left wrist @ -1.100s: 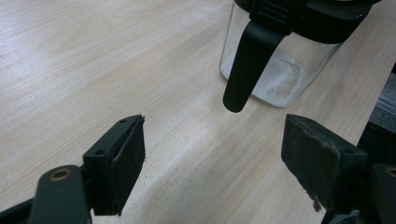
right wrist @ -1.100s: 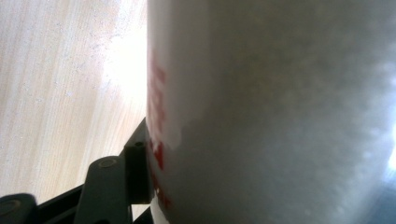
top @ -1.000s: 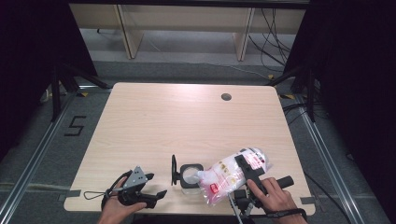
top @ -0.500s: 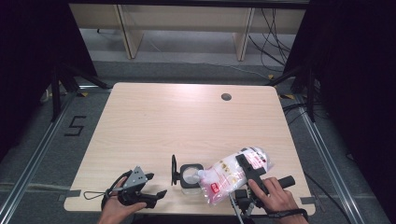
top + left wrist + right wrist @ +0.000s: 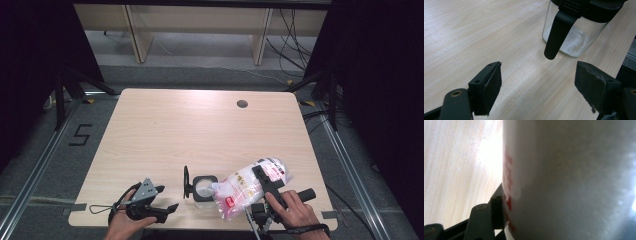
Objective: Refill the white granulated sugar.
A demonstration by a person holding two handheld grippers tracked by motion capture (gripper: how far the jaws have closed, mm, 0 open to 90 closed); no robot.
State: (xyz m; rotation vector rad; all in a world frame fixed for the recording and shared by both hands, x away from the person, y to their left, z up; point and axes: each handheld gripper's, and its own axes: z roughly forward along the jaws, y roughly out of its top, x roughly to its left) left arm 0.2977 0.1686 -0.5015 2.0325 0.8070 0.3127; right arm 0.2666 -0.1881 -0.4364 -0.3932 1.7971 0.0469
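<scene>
A clear jar (image 5: 204,188) with a black rim stands near the table's front edge, its hinged lid (image 5: 186,182) swung open to the left; white powder lies at its bottom (image 5: 576,41). A clear bag (image 5: 250,186) of white grains with red print lies tilted, its mouth at the jar's opening. My right gripper (image 5: 262,180) is shut on the bag, one black jaw across its top; close up, the bag (image 5: 574,182) presses against the left finger (image 5: 484,220). My left gripper (image 5: 167,198) rests open left of the jar, nothing between its jaws (image 5: 537,87). The lid's black clasp (image 5: 556,37) hangs before them.
The light wooden table (image 5: 200,130) has a round cable hole (image 5: 242,104) at the back right. Its front edge runs just under both hands. Metal floor rails flank it, and shelving legs stand behind.
</scene>
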